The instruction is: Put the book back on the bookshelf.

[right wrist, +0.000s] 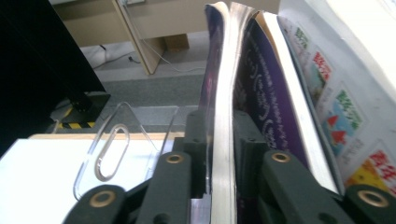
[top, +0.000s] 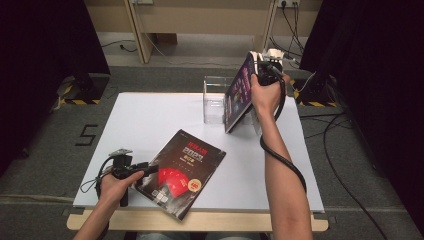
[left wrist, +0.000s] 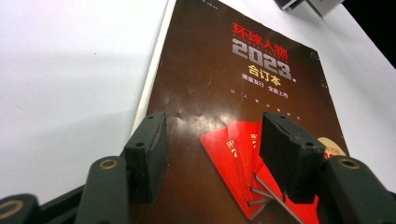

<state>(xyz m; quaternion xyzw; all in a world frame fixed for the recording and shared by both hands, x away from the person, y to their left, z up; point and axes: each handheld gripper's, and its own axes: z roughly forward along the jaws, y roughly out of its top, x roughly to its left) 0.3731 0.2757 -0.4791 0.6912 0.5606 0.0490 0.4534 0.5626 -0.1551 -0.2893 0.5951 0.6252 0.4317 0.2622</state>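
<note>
Gripping the top edge of a purple-covered magazine (top: 239, 92), the right gripper (top: 265, 70) is raised above the far right part of the white worktop (top: 150, 120), its forearm stretching up from the near edge with the cable looped round it. In the right gripper view the fingers (right wrist: 196, 140) sit close on either side of the magazine's page edge, so they hold it. The magazine stands nearly upright, tilted, its lower edge down by a clear acrylic rack (top: 216, 100) at the far side of the worktop; more magazines show just beside it in the right gripper view. The left gripper (top: 145, 167) rests low at the near left, held in a hand (top: 116, 186) with the wrist about level. Its fingers (left wrist: 148, 154) stand wide apart over the corner of a dark magazine (top: 182, 172) lying flat on the worktop, not clamping it.
</note>
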